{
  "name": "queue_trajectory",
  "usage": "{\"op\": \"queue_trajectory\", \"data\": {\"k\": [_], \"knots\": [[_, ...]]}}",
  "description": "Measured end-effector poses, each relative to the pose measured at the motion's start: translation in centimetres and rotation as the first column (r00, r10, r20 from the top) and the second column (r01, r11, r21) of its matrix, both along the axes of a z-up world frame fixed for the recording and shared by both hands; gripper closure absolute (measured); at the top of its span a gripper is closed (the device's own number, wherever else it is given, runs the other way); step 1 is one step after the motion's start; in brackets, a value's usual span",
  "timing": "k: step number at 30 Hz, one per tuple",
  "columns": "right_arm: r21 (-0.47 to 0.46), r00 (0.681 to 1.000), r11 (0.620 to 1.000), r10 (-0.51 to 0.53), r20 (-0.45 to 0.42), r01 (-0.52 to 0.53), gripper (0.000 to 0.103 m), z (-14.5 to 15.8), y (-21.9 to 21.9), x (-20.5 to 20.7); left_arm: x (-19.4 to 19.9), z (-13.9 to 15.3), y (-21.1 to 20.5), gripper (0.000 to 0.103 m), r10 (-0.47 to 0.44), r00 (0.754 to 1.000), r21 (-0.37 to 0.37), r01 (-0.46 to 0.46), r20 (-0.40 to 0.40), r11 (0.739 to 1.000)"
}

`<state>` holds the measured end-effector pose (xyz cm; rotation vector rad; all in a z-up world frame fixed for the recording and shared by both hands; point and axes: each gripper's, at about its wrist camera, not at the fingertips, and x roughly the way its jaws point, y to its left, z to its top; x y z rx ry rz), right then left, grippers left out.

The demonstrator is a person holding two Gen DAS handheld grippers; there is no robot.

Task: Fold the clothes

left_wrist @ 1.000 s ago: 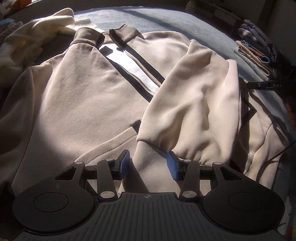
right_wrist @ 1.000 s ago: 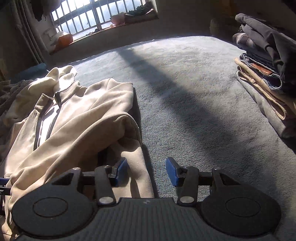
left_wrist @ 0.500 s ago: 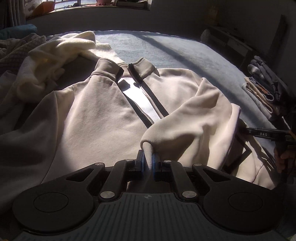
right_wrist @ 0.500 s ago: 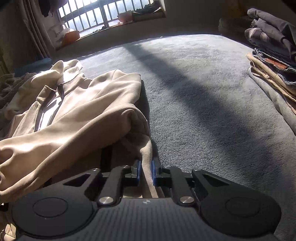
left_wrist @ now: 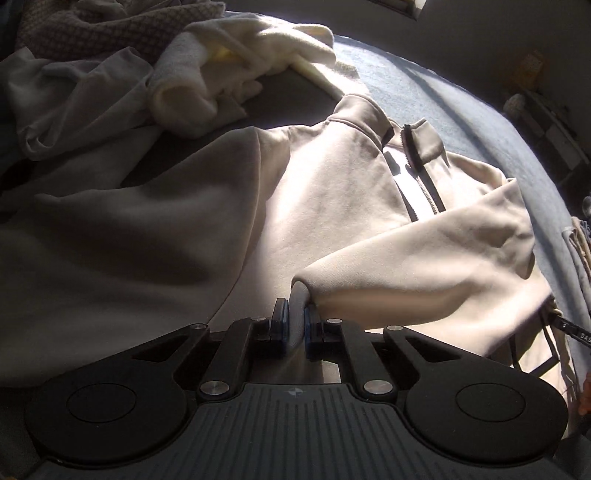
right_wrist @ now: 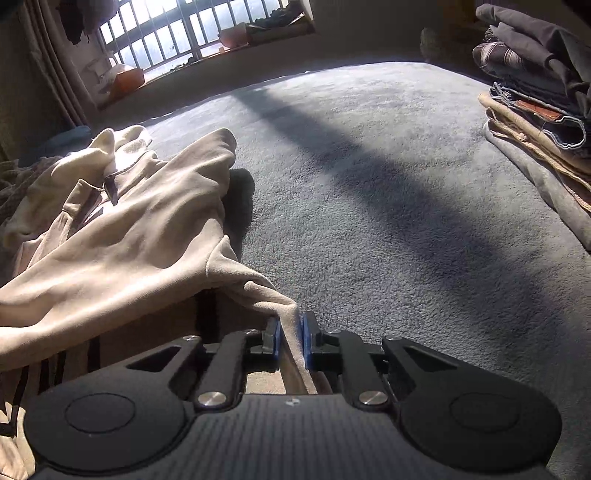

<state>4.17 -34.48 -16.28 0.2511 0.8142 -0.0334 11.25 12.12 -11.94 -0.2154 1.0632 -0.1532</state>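
My left gripper [left_wrist: 294, 325] is clamped on the cuff of the cream zip-neck sweatshirt [left_wrist: 332, 192], which lies face-up on the grey fleece blanket [right_wrist: 369, 184]. My right gripper [right_wrist: 291, 338] is clenched on its hem edge. One sleeve lies drawn across the chest; the other sleeve and the body fold remain. A folded clothes stack [right_wrist: 535, 92] lies finished; a crumpled pile [left_wrist: 110, 74] awaits.

window with bars [right_wrist: 192, 33] at the back | grey carpet [right_wrist: 388, 184] on the floor | orange box [right_wrist: 125, 79] under window
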Motion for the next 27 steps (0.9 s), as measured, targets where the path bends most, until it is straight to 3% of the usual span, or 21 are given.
{"op": "queue_trajectory", "data": {"k": [4, 10, 12, 14, 19, 23, 27], "knots": [[-0.015, 1.0, 1.0, 0.003, -0.002, -0.003, 0.091, 0.1, 0.1, 0.0, -0.8, -0.4, 0.0, 0.096, -0.042, 0.998, 0.007, 0.042, -0.043, 0.999], [-0.024, 1.0, 0.999, 0.025, -0.004, -0.025, 0.087, 0.1, -0.1, 0.2, -1.3, 1.3, 0.1, 0.089, -0.113, 0.987, 0.022, 0.117, -0.114, 0.993], [-0.013, 0.999, 0.999, 0.045, -0.001, -0.045, 0.08, 0.2, -0.5, 0.1, -1.3, 2.9, 0.5, 0.074, -0.133, 0.984, 0.012, 0.135, -0.12, 0.991], [-0.015, 0.998, 0.998, 0.067, 0.007, -0.066, 0.074, 0.3, -0.9, -0.2, -1.4, 4.7, 0.9, 0.067, -0.148, 0.983, 0.022, 0.151, -0.112, 0.988], [-0.051, 0.984, 0.985, 0.167, 0.063, -0.164, 0.069, 1.1, -1.4, -1.5, -0.4, 9.4, -0.4, 0.063, -0.215, 0.975, 0.096, 0.22, -0.058, 0.971], [-0.033, 0.957, 0.967, 0.256, 0.136, -0.254, 0.068, 1.9, -1.3, -1.2, 3.1, 10.7, -4.9, 0.057, -0.254, 0.967, 0.121, 0.255, -0.023, 0.959], [-0.124, 0.924, 0.934, 0.352, 0.152, -0.336, 0.068, 1.5, 0.6, 0.9, 8.0, 9.9, -12.9, 0.056, -0.351, 0.936, 0.127, 0.346, 0.023, 0.93]]}}
